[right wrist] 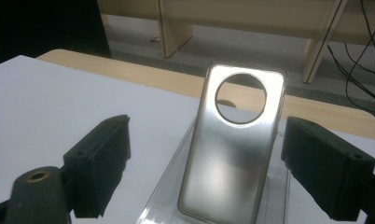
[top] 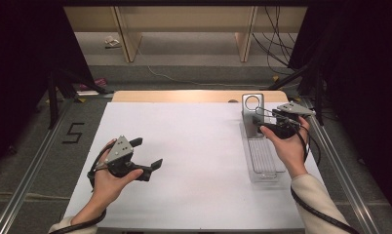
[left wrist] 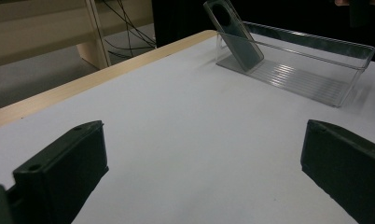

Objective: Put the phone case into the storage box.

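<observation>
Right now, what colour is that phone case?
Silvery grey phone case, with a round cutout; clearest in the right gripper view.

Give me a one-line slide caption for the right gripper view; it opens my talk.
Open right tool faces a grey phone case leaning upright in a clear tray on the white table.

One sign can be read: a black number "5" (top: 74, 132) stands on the grey floor (top: 48, 161), at the left of the high view, beside the white table (top: 184, 161). No other text is readable.
</observation>
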